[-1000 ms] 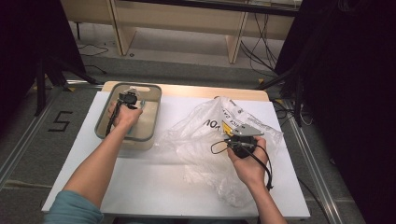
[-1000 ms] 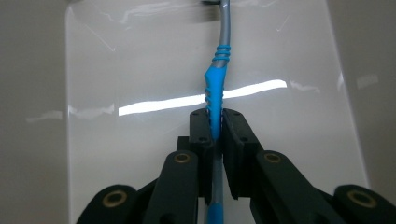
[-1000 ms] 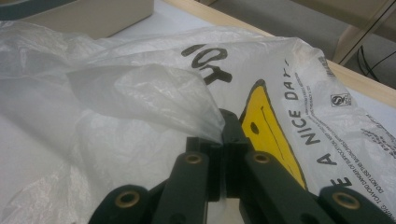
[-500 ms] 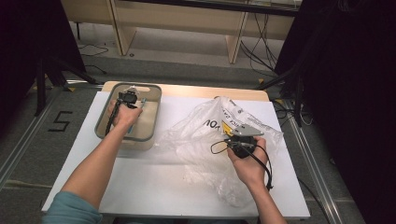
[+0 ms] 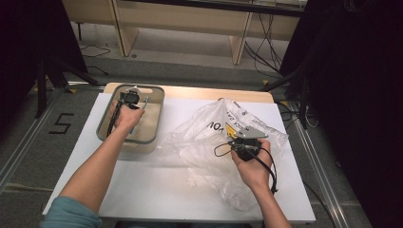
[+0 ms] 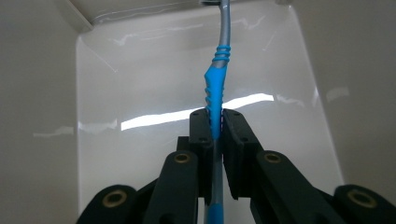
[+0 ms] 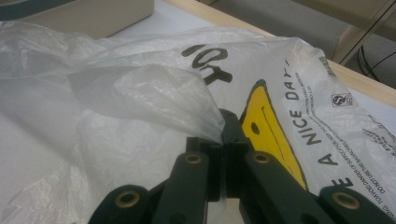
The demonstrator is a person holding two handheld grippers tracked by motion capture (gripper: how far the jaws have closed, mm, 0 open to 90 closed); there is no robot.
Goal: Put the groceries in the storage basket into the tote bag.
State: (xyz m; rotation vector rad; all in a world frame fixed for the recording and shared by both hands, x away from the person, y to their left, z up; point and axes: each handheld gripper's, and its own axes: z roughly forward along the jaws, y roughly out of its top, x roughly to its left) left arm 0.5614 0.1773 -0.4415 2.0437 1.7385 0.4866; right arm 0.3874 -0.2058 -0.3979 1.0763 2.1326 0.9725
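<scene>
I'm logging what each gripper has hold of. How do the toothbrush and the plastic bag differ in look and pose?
The toothbrush is a slim, stiff, blue and grey stick; the bag is a broad, crumpled, see-through sheet with black print and a yellow patch. The toothbrush sits inside the bin, held by the left gripper; the bag sprawls over the white table, a fold pinched by the right gripper. Both are clamped between shut jaws.

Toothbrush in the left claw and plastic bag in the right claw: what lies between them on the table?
In the high view, the bin's right wall, then bare white table, separate the toothbrush from the plastic bag.
</scene>
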